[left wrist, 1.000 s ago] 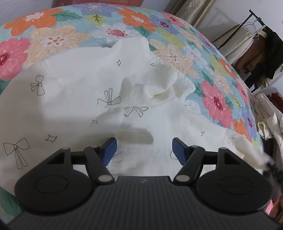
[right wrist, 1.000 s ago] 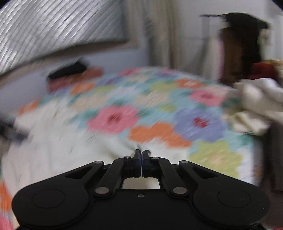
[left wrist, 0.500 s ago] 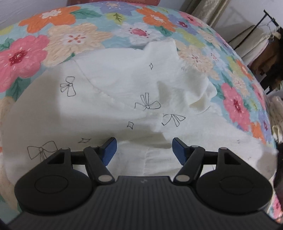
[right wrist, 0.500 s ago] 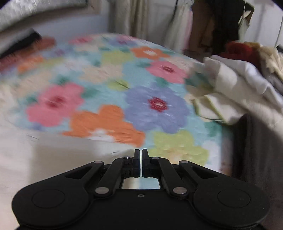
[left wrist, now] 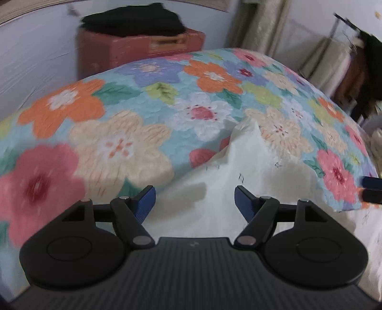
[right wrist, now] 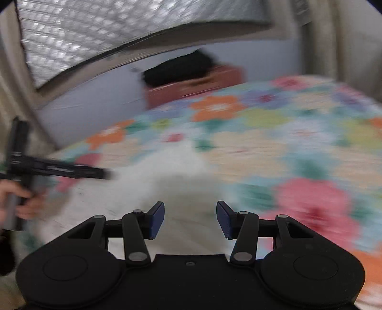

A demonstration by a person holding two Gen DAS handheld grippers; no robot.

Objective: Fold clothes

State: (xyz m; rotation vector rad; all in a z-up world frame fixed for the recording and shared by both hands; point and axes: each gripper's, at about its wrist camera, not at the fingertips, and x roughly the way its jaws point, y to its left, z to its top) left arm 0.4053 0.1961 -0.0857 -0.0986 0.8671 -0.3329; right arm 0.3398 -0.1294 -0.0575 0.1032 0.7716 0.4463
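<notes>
Both grippers hover over the bed w/ jaws spread wide, nothing between them. The left gripper (left wrist: 195,199) has its blue pads (left wrist: 145,199) well apart, and the white garment (left wrist: 241,171) lies right ahead of and beneath it, spreading out under the gap btw the fingers. The cloth is cream-white w/ small black line doodles. One corner of it rises to a peak straight ahead of the left gripper, slightly right of its centre line, resting on the floral quilt (left wrist: 114,143). More of the same cloth trails off to the gripper's lower right, past the right finger.

From the right wrist view, the right gripper (right wrist: 190,219) is open too, blue pads (right wrist: 156,219) apart, not touching anything. The garment (right wrist: 167,181) sits directly in front of and under it, reaching fwd and to its left; this view is badly motion-blurred so cloth edges can't be made out. To the right gripper's right and beyond it is bare quilt (right wrist: 298,147), big pink, orange and pale flowers on light blue.

At the far left of that view the person's hand (right wrist: 21,202) grips the handle of the left gripper, its black fingers pointing across toward the cloth. In the left wrist view, the dark tips of the other tool poke in at the right edge (left wrist: 372,188), just above the quilt.

Behind the bed, ahead of both grippers: a reddish box (left wrist: 143,47) w/ dark folded clothes (left wrist: 133,20) on top.
</notes>
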